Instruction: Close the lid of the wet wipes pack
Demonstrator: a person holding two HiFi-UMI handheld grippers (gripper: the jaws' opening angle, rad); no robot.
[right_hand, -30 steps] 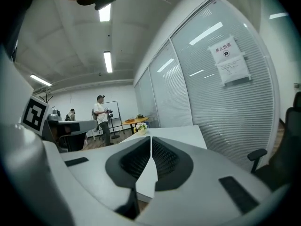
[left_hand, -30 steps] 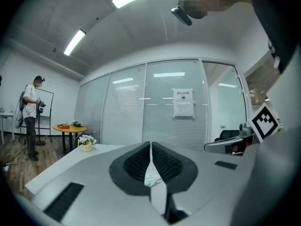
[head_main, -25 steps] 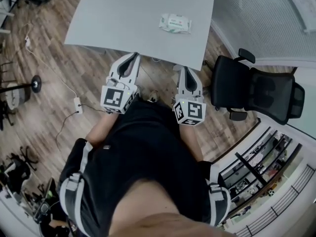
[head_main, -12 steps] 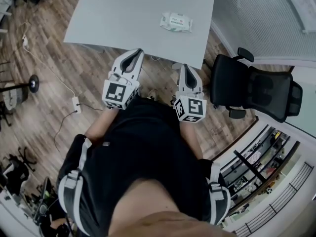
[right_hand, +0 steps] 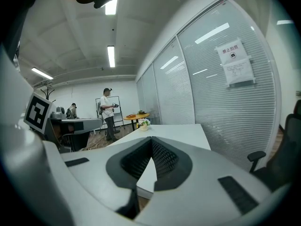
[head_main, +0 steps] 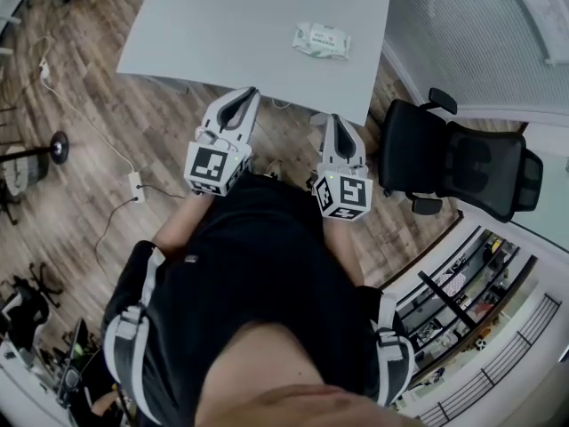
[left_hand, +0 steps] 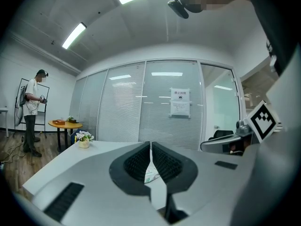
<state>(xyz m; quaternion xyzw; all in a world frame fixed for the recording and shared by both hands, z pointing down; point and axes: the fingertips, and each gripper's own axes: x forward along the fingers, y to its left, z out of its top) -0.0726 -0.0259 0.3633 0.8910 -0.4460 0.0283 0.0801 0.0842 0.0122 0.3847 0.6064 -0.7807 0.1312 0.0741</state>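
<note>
- The left gripper (head_main: 245, 94) is closed: in the left gripper view its ribbed black pads (left_hand: 139, 163) meet at the tips, with nothing clamped between them.
- The right gripper (head_main: 330, 119) is closed too. In the right gripper view its pads (right_hand: 162, 158) touch at the tips and grip nothing.
- Both grippers are held side by side in front of the person's dark-clothed body, marker cubes toward the body. They point at the near edge of the white table (head_main: 231, 34), with their tips close to that edge.
- The wet wipes pack (head_main: 322, 40) lies flat on the table toward its right edge, well apart from both grippers. From here I cannot tell how its lid stands.
- In the left gripper view, a sliver of the pack (left_hand: 150, 173) shows through the narrow gap below the joined tips, far off on the tabletop.
- A small pot of flowers (left_hand: 84, 139) stands at the table's far corner.
- A black office chair (head_main: 462, 163) stands on the wood floor (head_main: 80, 123) to the right of the table.
- Beyond the table is a glass wall with blinds, with a paper notice (left_hand: 180, 101) stuck on it.
- In the background are a round wooden table (left_hand: 65, 123) and a standing person (left_hand: 32, 112).
</note>
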